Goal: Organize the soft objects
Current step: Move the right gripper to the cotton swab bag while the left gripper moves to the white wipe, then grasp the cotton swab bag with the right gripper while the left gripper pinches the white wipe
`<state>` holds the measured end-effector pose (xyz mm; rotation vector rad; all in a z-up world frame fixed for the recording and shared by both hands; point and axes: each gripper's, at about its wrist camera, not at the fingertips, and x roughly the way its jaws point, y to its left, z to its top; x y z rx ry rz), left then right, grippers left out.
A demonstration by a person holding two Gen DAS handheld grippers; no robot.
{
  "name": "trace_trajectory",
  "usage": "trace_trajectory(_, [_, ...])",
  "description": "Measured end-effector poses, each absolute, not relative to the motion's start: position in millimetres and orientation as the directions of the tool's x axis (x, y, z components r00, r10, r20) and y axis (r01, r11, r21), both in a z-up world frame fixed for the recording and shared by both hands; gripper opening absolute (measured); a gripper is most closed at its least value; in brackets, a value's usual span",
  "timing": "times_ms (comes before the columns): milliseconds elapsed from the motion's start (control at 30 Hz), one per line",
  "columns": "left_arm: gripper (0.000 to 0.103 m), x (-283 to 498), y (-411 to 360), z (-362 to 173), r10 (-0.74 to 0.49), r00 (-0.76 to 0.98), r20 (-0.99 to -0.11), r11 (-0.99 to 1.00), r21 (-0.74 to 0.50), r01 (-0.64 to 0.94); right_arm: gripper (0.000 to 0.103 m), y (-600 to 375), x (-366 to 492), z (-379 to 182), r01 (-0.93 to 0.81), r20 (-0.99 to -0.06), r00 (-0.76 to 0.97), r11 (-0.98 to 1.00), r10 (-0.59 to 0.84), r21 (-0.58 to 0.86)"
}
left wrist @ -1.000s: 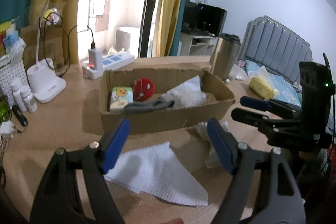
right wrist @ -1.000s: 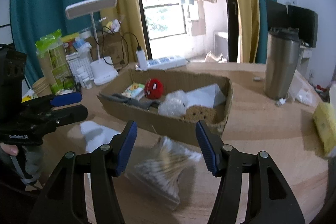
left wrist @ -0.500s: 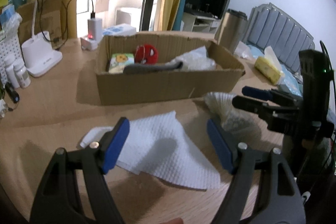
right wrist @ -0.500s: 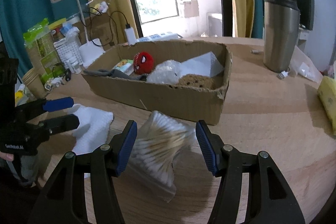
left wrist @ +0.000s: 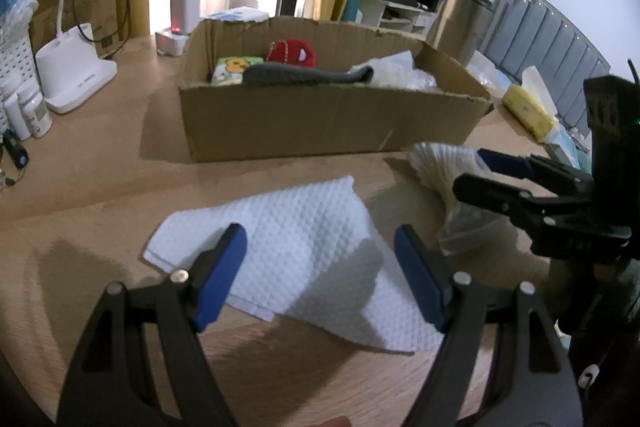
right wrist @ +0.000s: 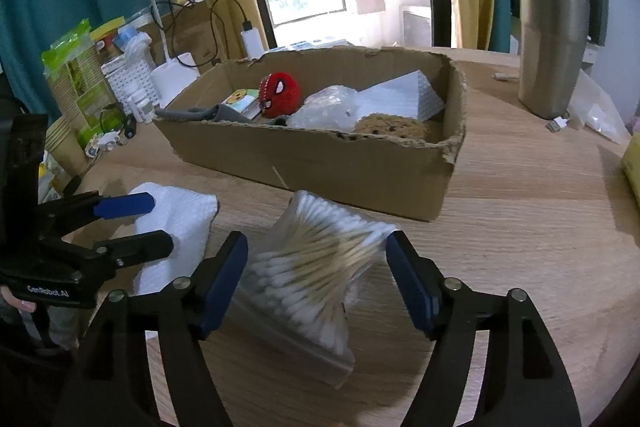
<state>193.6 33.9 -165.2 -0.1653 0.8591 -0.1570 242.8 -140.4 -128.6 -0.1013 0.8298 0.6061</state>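
Note:
A white paper towel (left wrist: 304,247) lies flat on the wooden table in front of a cardboard box (left wrist: 320,123). My left gripper (left wrist: 320,255) is open, its fingers straddling the towel just above it. A clear bag of cotton swabs (right wrist: 316,267) lies between the open fingers of my right gripper (right wrist: 316,267); the bag also shows in the left wrist view (left wrist: 448,179). The box (right wrist: 320,163) holds a red Spider-Man plush (right wrist: 280,93), a grey cloth (left wrist: 304,75), a small yellow-green pack (left wrist: 234,69), a plastic bag (right wrist: 328,111) and a brown sponge (right wrist: 390,127).
A white desk lamp (right wrist: 160,11), a white basket (right wrist: 128,79) and small bottles (left wrist: 32,107) stand at the left. A steel tumbler (right wrist: 552,47) stands at the right. A yellow tissue pack (left wrist: 528,111) lies at the far right. A power strip (left wrist: 176,39) sits behind the box.
Both grippers have moved down and forward. The left one now straddles the paper towel; the right one has closed in around the swab bag. Both stay open.

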Motion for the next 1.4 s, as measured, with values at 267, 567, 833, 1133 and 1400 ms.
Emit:
trace_trajectory(267, [0.078,197.6,22.4,-171.2,-0.174,0.617,-0.768,0.985,-0.149,0.092,0.077,-136.1,243.9,-131.3,-0.553,-0.735,0.495,0.82,0.463,0.144])
trace_trajectory(567, [0.078,199.7,8.5,-174.5,-0.096,0.608,-0.788,0.993,-0.036,0.109,0.077,-129.0,243.6,-137.2,-0.552,-0.763,0.482,0.825,0.43,0.116])
trace_trajectory(833, [0.073,199.3,2.4,-175.0,-0.083,0.609,-0.789,0.993,-0.01,0.121,0.077,-126.0,243.9,-138.8,-0.55,-0.769,0.481,0.828,0.421,0.108])
trace_trajectory(1133, [0.047,194.7,-8.0,-171.5,-0.107,0.618,-0.779,0.984,0.005,0.177,0.077,-123.9,244.9,-141.6,-0.55,-0.781,0.47,0.828,0.412,0.107])
trace_trajectory(1400, [0.025,191.6,-10.9,-167.7,-0.141,0.625,-0.768,0.978,-0.011,0.207,0.072,-119.9,244.1,-142.0,-0.563,-0.782,0.467,0.821,0.412,0.097])
